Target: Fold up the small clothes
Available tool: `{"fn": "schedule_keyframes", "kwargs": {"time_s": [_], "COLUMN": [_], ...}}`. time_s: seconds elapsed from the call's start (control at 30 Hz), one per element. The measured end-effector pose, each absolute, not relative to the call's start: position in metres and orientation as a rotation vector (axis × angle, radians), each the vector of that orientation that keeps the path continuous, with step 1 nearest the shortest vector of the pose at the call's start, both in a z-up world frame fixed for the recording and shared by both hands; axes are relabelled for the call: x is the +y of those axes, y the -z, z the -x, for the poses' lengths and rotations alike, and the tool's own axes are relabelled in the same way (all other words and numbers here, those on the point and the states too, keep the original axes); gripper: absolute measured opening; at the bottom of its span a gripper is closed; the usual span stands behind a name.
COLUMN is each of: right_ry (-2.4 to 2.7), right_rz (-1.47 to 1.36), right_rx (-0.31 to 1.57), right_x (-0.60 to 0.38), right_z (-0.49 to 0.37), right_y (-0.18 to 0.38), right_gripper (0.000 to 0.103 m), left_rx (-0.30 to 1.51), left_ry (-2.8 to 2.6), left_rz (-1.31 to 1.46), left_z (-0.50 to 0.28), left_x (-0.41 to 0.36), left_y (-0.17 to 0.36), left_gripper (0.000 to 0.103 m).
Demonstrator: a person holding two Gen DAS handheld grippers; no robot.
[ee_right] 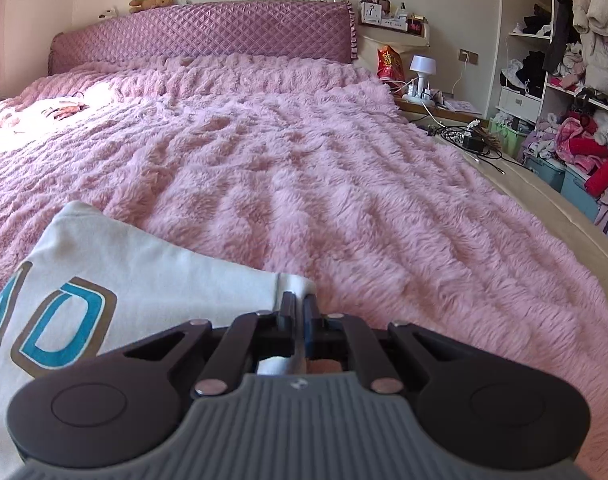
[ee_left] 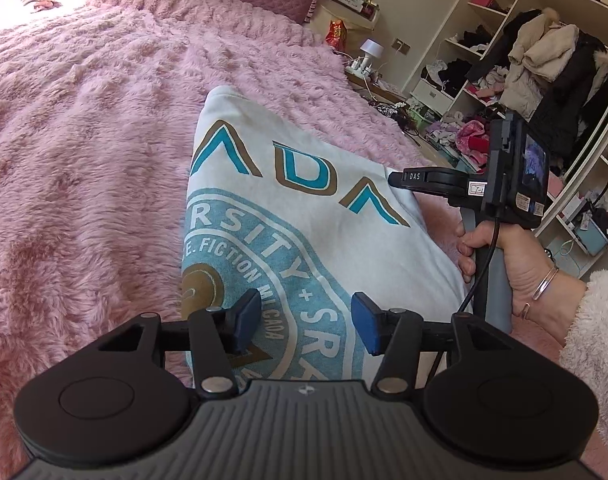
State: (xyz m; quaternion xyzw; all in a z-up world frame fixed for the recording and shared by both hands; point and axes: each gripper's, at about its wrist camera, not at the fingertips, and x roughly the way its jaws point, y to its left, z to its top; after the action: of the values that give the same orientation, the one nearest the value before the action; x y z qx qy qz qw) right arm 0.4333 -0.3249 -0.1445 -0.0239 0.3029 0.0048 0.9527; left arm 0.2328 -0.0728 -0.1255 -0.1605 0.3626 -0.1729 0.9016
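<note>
Left wrist view: left gripper (ee_left: pixel 304 322), blue pads spread apart with nothing pinched, poised over a white printed garment (ee_left: pixel 287 216) lying folded on the pink plush bedspread (ee_left: pixel 83 140); at the garment's far right corner, the right gripper (ee_left: pixel 396 179), carried in the person's right hand (ee_left: pixel 516 264). Right wrist view: right gripper (ee_right: pixel 299 312), jaws clamped together on the garment's corner hem; beyond it the bedspread runs to a quilted purple headboard (ee_right: pixel 203 32), open wardrobe shelves (ee_right: pixel 564 80) to the right.

Bright daylight, blown-out sun patch, fisheye-bent edges
</note>
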Motion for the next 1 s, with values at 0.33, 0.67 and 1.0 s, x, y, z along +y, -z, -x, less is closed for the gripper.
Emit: {"fn": "schedule_keyframes", "kwargs": {"time_s": [0.33, 0.67, 1.0], "right_ry": [-0.025, -0.12, -0.21], "right_rz": [-0.053, -0.323, -0.387], "right_rx": [0.582, 0.546, 0.584], "right_x": [-0.34, -0.383, -0.368], "right_z": [-0.414, -0.24, -0.176], "right_y": [0.139, 0.109, 0.132], "right_gripper": [0.022, 0.038, 0.039], "left_rx": [0.767, 0.774, 0.78], "left_ry": [0.335, 0.316, 0.257], "left_rz": [0.315, 0.314, 0.351], "left_z": [-0.236, -0.233, -0.213], "left_x": [-0.076, -0.078, -0.064], "left_y": [0.124, 0.119, 0.105], "left_gripper": [0.064, 0.065, 0.065]}}
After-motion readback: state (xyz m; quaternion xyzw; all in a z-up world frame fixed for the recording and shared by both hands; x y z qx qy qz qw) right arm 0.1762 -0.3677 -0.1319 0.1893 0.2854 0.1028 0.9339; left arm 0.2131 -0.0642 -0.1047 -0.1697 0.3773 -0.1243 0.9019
